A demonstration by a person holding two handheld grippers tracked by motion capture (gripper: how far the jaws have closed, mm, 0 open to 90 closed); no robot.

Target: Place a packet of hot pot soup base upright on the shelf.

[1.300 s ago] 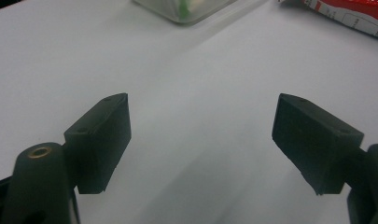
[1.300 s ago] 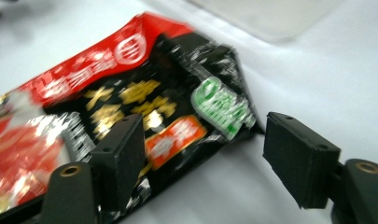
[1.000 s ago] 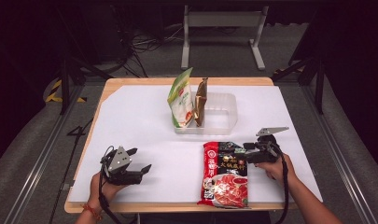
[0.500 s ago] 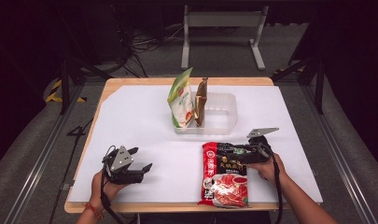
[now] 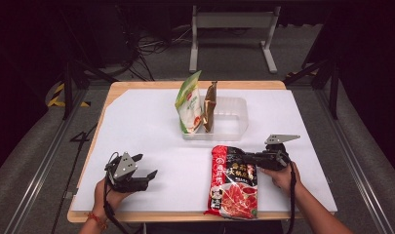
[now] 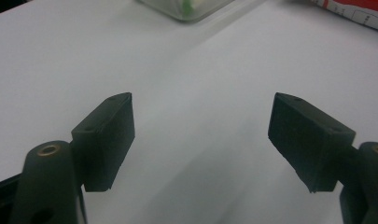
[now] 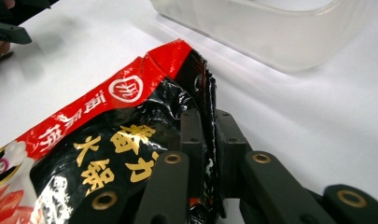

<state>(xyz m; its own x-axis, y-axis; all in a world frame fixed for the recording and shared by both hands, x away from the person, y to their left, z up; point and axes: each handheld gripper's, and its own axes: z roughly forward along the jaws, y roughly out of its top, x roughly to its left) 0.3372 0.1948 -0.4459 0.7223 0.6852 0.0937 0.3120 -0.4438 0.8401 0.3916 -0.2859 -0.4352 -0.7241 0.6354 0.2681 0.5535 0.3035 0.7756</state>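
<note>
A red and black snack packet point(image 5: 234, 183) lies flat on the white table cover near the front edge. My right gripper point(image 5: 253, 158) reaches in from the right and its jaws have just been closing; in the right gripper view they pinch the packet's point(image 7: 107, 140) upper right edge between the pads point(image 7: 192, 130). My left gripper point(image 5: 148, 175) rests at the front left, open, with bare table between its pads point(image 6: 107, 140). A clear plastic tub point(image 5: 234, 122) stands mid-table with a green packet point(image 5: 190, 102) and a brown packet point(image 5: 209, 105) upright in its left end.
The tub's wall point(image 7: 270, 37) stands close behind the gripped packet edge. The white cover point(image 5: 136, 122) spreads wide to the left of the tub. A metal stand point(image 5: 234, 29) and cables lie on the floor beyond the table.
The right gripper slid left onto the packet's upper right edge and its jaws closed on it. The left gripper stayed where it was.
</note>
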